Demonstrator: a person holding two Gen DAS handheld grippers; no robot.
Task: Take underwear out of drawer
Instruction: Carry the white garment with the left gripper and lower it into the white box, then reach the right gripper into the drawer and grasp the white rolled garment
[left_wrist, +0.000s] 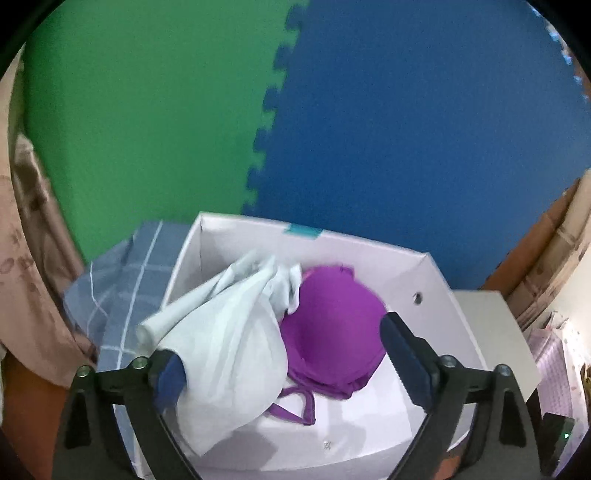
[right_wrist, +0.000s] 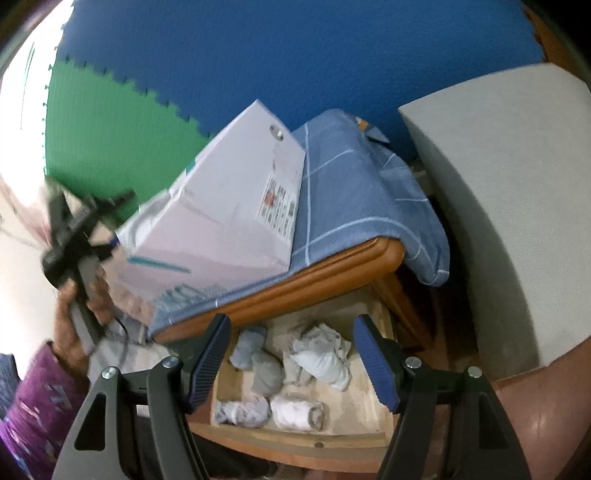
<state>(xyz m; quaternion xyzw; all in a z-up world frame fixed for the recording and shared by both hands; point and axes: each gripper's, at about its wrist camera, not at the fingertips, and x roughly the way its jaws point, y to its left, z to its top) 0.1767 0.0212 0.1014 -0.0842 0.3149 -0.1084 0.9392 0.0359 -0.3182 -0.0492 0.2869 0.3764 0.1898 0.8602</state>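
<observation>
Our right gripper (right_wrist: 291, 360) open, empty, nearer hand: hovers over open drawer (right_wrist: 364, 400); rolled underwear (right_wrist: 323, 356) lies just below and beyond jaws. Our left gripper (left_wrist: 288, 369) open over box (left_wrist: 436, 295), white garment (left_wrist: 229, 343) draped against left finger.

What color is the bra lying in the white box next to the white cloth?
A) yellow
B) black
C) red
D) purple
D: the left wrist view shows a purple bra lying inside the white box, right beside the white cloth.
</observation>
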